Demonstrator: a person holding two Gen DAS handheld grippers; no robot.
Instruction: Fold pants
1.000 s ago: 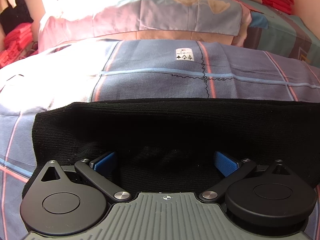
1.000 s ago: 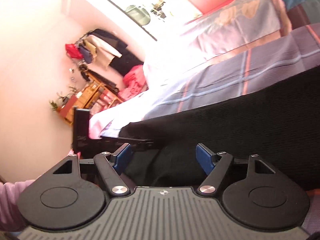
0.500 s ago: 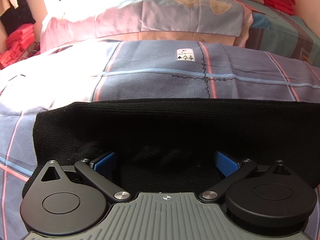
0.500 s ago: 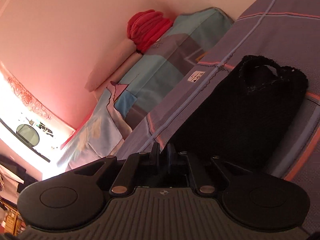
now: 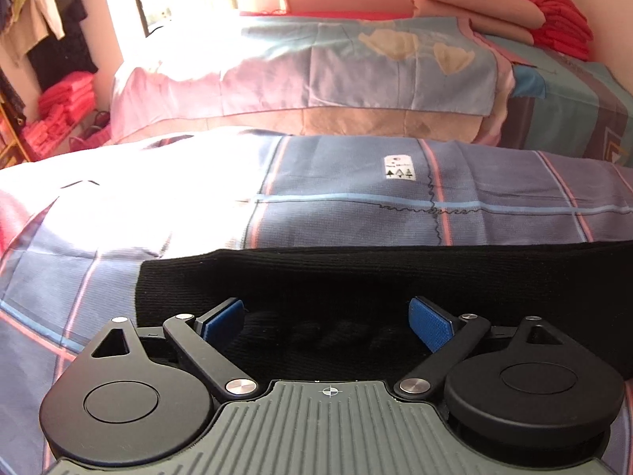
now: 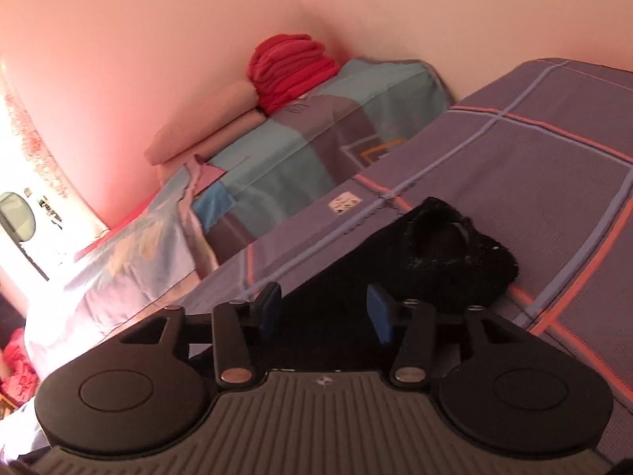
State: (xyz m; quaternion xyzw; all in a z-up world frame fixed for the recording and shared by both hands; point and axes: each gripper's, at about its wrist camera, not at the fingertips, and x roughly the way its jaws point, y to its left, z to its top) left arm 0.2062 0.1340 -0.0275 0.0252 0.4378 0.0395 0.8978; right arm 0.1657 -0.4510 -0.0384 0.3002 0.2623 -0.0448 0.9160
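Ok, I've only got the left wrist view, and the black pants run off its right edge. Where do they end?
Observer: In the right wrist view the black pants stop at a bunched open end lying on the checked bedspread.
Operator: Is the right gripper clamped on them?
Observer: No. The right gripper sits over the cloth with its jaws opening, and its pads are not pressing on the fabric.

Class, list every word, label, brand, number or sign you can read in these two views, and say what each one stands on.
No text can be quoted.
White label on the plaid bedspread: three small tree symbols show beneath print too small to read.
The same label in the right wrist view: blurred, unreadable.
Black pants: no label or print visible.
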